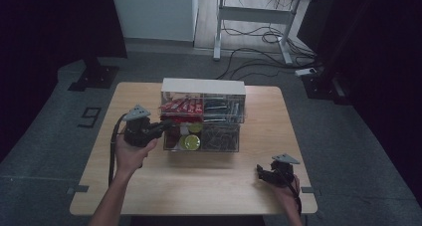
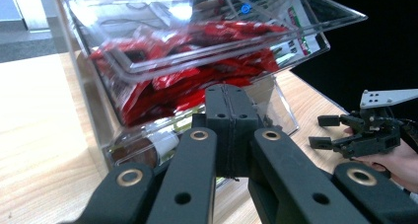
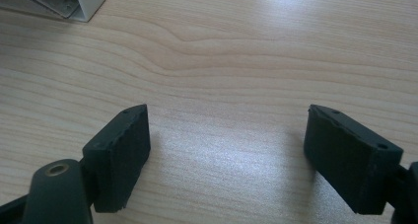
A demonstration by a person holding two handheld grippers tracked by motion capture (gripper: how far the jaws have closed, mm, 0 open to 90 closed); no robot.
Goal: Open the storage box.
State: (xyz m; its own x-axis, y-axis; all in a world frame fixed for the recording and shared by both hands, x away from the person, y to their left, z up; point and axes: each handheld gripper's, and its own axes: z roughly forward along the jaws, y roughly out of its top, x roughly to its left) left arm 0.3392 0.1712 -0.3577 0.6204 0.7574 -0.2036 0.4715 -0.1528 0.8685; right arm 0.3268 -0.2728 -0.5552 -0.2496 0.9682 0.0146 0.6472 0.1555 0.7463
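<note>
Clear organizer bin holds red packets.

A white-legged desk stands beyond the wooden table, cables trailing beneath it.

A light wooden bench with rounded corners stands on a grey floor. On its far half, about midway across, sits a clear plastic organiser with a white back and two tiers of compartments, the upper left one full of red packets. The near half of the bench is bare wood grain.
</note>
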